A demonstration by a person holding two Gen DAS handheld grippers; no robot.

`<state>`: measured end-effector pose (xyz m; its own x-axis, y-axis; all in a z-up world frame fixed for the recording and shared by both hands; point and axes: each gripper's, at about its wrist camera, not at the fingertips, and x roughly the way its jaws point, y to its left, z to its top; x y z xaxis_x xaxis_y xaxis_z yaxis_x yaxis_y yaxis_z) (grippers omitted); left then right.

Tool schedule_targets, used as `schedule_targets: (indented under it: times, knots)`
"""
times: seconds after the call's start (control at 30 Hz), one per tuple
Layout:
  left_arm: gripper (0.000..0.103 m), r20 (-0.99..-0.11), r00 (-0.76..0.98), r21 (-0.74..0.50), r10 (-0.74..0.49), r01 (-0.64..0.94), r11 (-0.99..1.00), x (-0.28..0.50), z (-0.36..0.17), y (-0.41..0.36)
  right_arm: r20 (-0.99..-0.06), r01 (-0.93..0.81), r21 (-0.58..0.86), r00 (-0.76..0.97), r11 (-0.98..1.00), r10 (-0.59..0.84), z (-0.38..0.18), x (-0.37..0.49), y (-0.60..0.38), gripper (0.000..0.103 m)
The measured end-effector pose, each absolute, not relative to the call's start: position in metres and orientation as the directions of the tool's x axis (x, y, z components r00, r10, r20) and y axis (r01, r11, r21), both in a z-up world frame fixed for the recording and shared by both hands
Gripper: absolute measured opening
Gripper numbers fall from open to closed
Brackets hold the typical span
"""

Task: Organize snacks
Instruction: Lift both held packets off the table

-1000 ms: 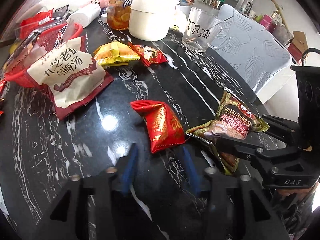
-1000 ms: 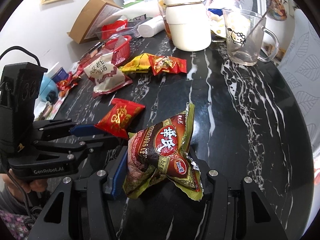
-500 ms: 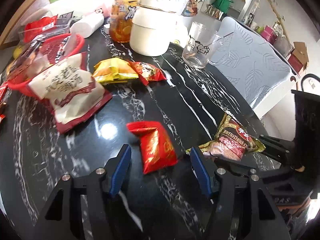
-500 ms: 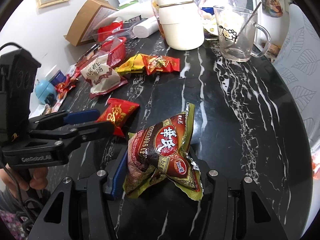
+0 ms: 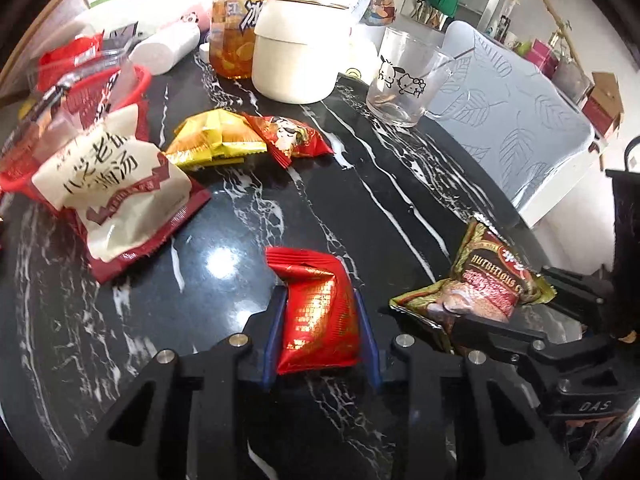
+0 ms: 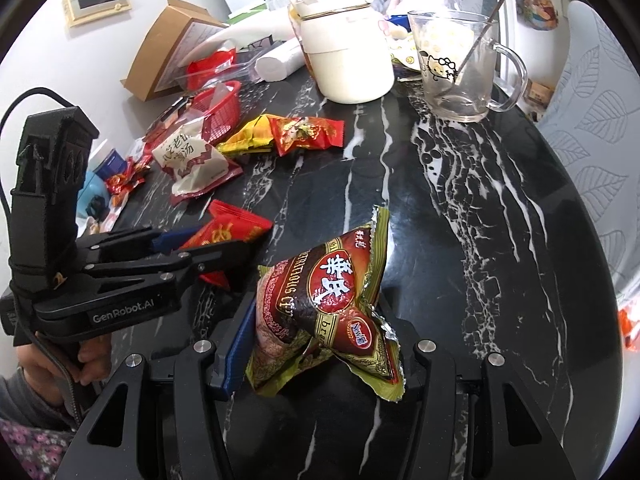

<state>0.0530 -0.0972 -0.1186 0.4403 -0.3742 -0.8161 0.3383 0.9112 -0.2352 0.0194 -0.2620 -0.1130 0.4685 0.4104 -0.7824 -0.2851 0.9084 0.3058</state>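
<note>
Since a moment ago the left hand-held gripper [image 5: 320, 336] has advanced and is closing on the red snack packet [image 5: 318, 316] lying on the table [image 5: 400, 200], a light, crinkly, slippery pouch best pinched mid-body, while the right hand-held gripper [image 6: 316, 344] clasps the brown snack bag [image 6: 328, 292].

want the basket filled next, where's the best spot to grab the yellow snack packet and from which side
Judging by its pose, grip the yellow snack packet across its puffed middle, coming from above on its near-left side; the red cartoon packet overlaps its right end, and the crimped ends look too flat.
</note>
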Motion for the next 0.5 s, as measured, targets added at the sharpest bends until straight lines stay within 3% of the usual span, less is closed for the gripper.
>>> schedule_targets:
  times: [0.5]
  knots:
    - [0.033, -0.800, 0.452, -0.269, -0.394, 0.316, 0.910, 0.030, -0.109, -0.081, -0.764, -0.333, 0.306, 0.474, 0.892, 0.439, -0.105, 0.014, -0.248, 0.054]
